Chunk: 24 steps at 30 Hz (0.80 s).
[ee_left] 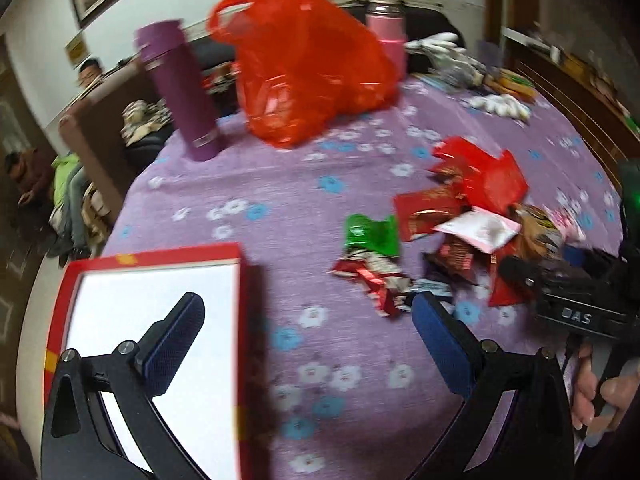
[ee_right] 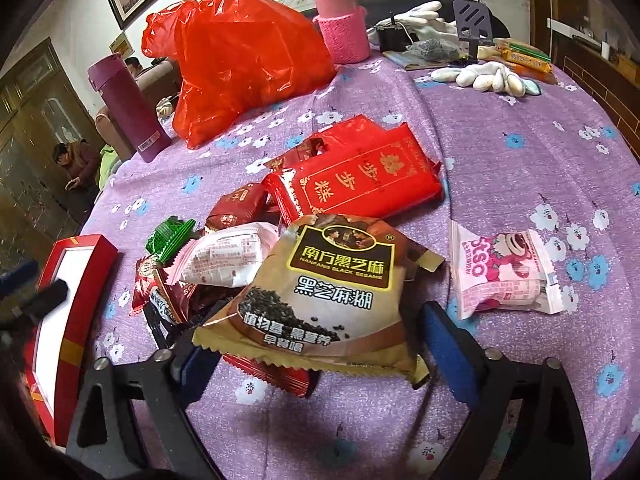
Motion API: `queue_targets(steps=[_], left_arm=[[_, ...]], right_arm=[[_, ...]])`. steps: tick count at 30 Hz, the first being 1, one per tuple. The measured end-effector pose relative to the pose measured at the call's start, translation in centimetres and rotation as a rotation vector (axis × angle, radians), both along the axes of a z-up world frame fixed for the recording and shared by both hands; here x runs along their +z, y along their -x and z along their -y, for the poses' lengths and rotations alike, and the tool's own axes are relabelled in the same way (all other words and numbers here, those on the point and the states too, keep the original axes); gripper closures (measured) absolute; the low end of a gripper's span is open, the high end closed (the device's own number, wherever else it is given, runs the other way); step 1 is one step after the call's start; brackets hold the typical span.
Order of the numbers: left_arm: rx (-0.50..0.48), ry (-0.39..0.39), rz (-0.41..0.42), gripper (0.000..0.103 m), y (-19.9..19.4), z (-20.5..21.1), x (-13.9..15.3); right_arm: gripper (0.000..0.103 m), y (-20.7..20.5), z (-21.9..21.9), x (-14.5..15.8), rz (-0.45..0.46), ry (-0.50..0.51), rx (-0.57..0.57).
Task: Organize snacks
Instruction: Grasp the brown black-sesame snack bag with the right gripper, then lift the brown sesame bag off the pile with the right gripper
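Observation:
A pile of snack packets lies on the purple flowered cloth [ee_right: 520,168]: a tan black-sesame bag [ee_right: 332,292], a large red packet [ee_right: 356,180], a white-pink packet [ee_right: 232,258], a green packet [ee_right: 170,236] and a pink strawberry packet [ee_right: 508,276] apart at the right. My right gripper [ee_right: 316,344] is open, its jaws either side of the sesame bag's near end. A red box with white inside [ee_left: 160,344] stands at the left. My left gripper [ee_left: 308,328] is open and empty, its left finger [ee_left: 176,340] over the box. The pile [ee_left: 452,224] lies to its right.
A red plastic bag [ee_left: 308,64], a purple flask [ee_left: 180,88] and a pink flask [ee_right: 340,20] stand at the far side. White gloves [ee_right: 480,76] and snack bars [ee_right: 524,56] lie at the far right. People sit beyond the table's left edge.

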<state>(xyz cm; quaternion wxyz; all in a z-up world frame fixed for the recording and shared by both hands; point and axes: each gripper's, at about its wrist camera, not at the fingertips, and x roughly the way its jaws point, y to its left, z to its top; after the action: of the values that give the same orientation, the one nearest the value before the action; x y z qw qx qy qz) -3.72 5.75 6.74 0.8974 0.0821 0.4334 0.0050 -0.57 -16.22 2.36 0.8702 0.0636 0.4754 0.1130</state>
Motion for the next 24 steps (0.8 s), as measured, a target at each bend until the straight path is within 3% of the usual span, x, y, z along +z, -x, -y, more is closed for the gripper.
queue_targets(steps=[4,9,14,16,22,24], left_arm=[[-0.104,-0.048,0.037,0.0,-0.3,3.2,0.4],[-0.27,-0.114,0.095,0.0,-0.9,7.4,0.3],[-0.439,-0.142,0.122,0.0,-1.2,10.3,-0.4],[-0.47,-0.167,0.132,0.0,-1.7,10.9,-0.7],[-0.528,-0.144,0.066,0.0,-3.4,11.7,-1.6],[-0.523,-0.139,0.063,0.007,-3.8,11.7,-1.9]], right_arm=[[0.034,0.2,0.9,0.2,0.006,-0.027,0.005],[0.042,0.0,3.1,0.1,-0.008,-0.14,0.0],[0.042,0.1,4.2,0.3,-0.003,-0.2,0.005],[0.043,0.2,4.7,0.4,0.003,-0.22,-0.003],[0.046,0.0,5.9,0.4,-0.005,-0.296,-0.03],[0.046,0.0,6.5,0.5,-0.005,-0.322,-0.046]])
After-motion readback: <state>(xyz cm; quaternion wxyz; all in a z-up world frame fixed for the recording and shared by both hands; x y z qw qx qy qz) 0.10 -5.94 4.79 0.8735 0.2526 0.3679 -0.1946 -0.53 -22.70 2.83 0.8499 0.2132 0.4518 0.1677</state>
